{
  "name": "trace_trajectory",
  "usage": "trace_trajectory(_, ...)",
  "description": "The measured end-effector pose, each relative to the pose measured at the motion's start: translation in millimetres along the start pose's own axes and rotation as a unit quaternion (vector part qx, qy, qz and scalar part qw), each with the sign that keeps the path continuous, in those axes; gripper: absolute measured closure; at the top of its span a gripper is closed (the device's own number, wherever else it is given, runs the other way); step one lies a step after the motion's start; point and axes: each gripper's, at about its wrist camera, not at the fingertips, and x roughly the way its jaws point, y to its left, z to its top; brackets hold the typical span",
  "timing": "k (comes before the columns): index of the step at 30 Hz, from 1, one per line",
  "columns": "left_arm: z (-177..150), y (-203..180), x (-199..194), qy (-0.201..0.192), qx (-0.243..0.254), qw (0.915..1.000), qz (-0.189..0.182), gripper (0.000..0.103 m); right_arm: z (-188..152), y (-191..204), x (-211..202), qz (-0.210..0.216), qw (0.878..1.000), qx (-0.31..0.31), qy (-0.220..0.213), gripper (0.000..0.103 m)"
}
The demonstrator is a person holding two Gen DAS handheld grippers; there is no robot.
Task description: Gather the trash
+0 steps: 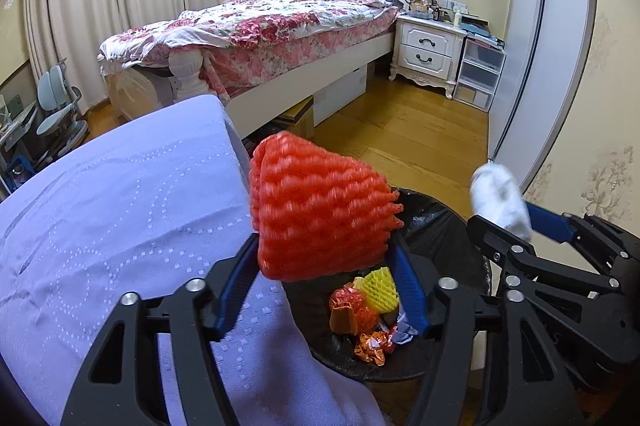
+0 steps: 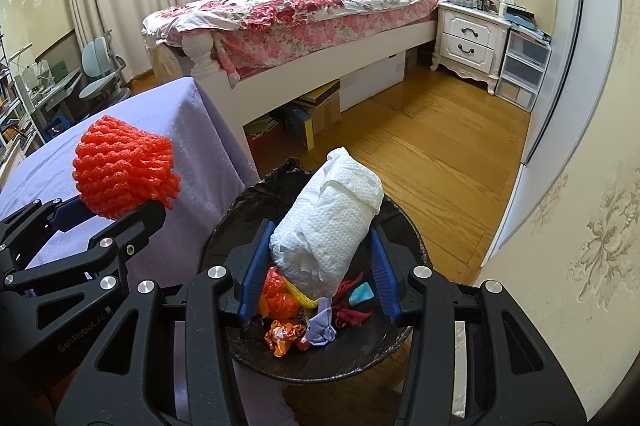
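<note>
My left gripper (image 1: 326, 266) brackets the red foam net (image 1: 320, 210) over the bin (image 1: 440, 222) rim, jaws parted, right pad clear. My right gripper (image 2: 320, 266) brackets the white tissue wad (image 2: 328, 222) above the bin, long axis tilting up and away, right pad clear.

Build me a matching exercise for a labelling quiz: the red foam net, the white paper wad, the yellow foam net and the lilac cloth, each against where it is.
1. red foam net
2. white paper wad
3. yellow foam net
4. lilac cloth

a. inside the black-lined bin
b. between the right gripper's fingers
c. spread out beside the bin
d. between the left gripper's fingers

Pairs: 1-d; 2-b; 3-a; 4-c
</note>
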Motion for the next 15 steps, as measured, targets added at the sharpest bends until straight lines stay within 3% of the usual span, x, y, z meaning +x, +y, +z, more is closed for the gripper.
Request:
trace_trajectory(2, 0.6, 1.2, 2.2, 0.002, -0.003, 1.0000, 0.001, 0.029, 1.1, -2.5, 2.5, -0.002, 1.000, 0.006, -0.001, 0.042)
trace_trajectory(15, 0.6, 3.6, -4.7, -0.005, -0.018, 0.9997, 0.019, 0.023, 4.5, -14.5, 0.0, -0.038, 0.999, 0.030, -0.016, 0.030)
